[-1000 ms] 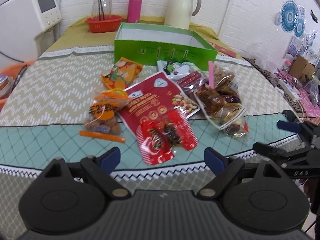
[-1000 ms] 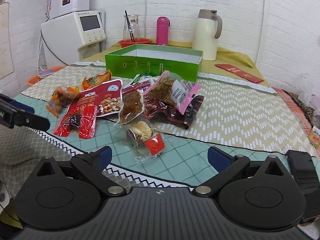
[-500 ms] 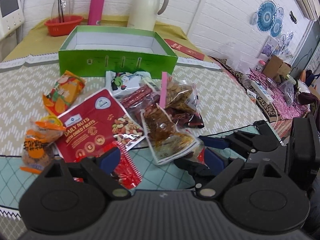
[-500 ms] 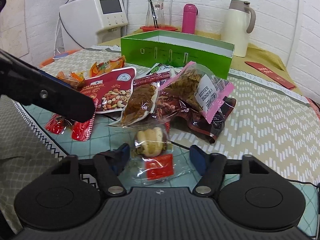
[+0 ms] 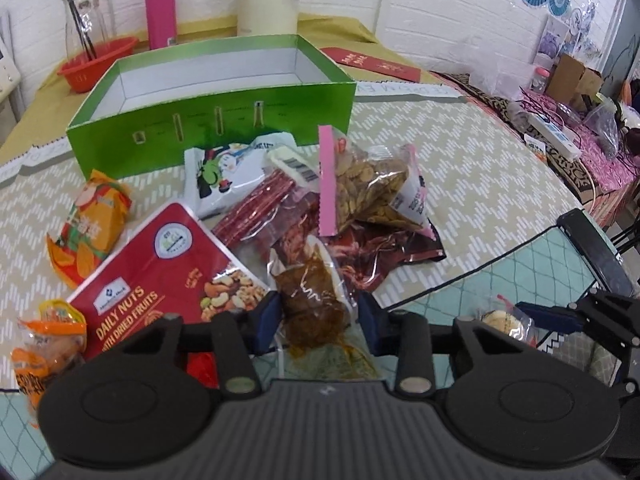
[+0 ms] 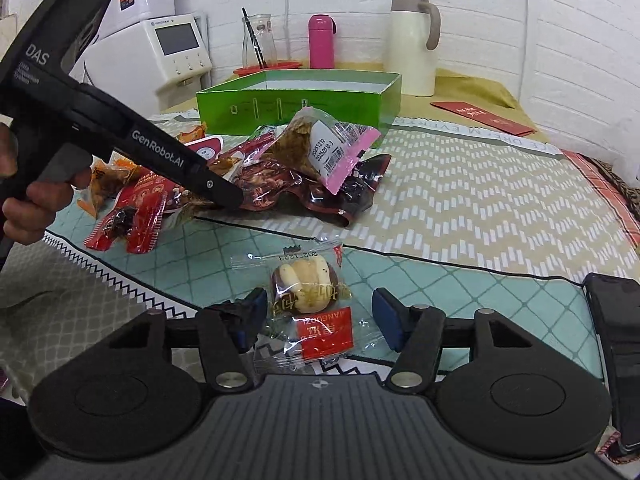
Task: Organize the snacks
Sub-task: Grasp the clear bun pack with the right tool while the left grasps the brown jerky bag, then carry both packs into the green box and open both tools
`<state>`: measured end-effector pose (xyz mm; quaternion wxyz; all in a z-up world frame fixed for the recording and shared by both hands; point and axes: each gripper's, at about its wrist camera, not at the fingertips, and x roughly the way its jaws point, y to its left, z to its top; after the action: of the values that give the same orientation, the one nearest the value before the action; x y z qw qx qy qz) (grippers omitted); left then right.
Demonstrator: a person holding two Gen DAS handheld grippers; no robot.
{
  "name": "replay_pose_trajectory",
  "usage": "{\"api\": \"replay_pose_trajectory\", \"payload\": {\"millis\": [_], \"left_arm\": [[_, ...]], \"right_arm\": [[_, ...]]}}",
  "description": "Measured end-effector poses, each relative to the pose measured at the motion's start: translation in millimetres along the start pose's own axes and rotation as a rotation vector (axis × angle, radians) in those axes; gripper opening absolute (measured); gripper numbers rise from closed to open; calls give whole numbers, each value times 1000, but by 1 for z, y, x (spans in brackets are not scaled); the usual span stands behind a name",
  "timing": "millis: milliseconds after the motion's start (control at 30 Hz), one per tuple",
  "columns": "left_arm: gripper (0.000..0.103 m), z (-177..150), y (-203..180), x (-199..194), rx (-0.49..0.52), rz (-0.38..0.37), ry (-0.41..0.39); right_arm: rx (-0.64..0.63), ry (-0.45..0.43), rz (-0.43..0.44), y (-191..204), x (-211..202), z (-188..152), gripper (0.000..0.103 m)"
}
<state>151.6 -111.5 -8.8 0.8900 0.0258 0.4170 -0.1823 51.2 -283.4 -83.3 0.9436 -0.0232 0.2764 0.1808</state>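
Snack packets lie heaped on the tablecloth in front of an empty green box (image 5: 208, 120). My left gripper (image 5: 318, 322) points down at the near edge of the heap. Its jaws are closing, and the pads touch both sides of a clear packet of brown snack (image 5: 312, 300). Beside it lie a red nuts pouch (image 5: 160, 272) and a pink-edged bag of seeds (image 5: 368, 188). In the right wrist view my right gripper (image 6: 320, 318) is open. Its fingers stand either side of a small clear packet (image 6: 310, 292) with a red label, lying flat apart from the heap.
Behind the box stand a cream jug (image 6: 412, 44), a pink bottle (image 6: 321, 42) and a red basket (image 5: 100, 60) holding a glass carafe. A white appliance (image 6: 176, 52) is at the far left. A black phone (image 6: 616, 320) lies at the table's right edge. A hand (image 6: 24, 204) holds the left gripper.
The left gripper swung right across the heap and narrowed its jaws around the brown packet. The right gripper moved in until the small packet lay between its fingers.
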Motion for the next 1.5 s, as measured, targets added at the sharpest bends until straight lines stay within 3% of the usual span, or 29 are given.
{"api": "replay_pose_trajectory", "payload": {"millis": [233, 333, 500, 600, 767, 967, 1067, 1267, 1500], "left_arm": [[41, -6, 3, -2, -1, -17, 0], [37, -8, 1, -3, 19, -16, -15], [34, -12, 2, -10, 15, -59, -32], [34, -15, 7, -21, -8, -82, -54], [34, -11, 20, -52, -30, -83, -128], [34, 26, 45, -81, -55, -32, -249], [34, 53, 66, -80, -121, -20, -273], [34, 106, 99, -56, -203, 27, -307], [34, 156, 130, -10, -269, 53, -318]], "right_arm": [[-11, -6, -10, 5, 4, 1, 100], [-8, -4, -17, 5, 3, 1, 101], [4, -22, -32, 6, 6, 0, 87], [16, -23, -33, 9, 4, 4, 83], [-26, -97, -10, 19, -15, 26, 81], [-86, -198, 16, 21, -15, 83, 81], [-100, -217, 24, 18, 2, 115, 81], [-55, -204, 10, 3, 58, 168, 81], [16, -150, -37, -21, 128, 202, 81]]}}
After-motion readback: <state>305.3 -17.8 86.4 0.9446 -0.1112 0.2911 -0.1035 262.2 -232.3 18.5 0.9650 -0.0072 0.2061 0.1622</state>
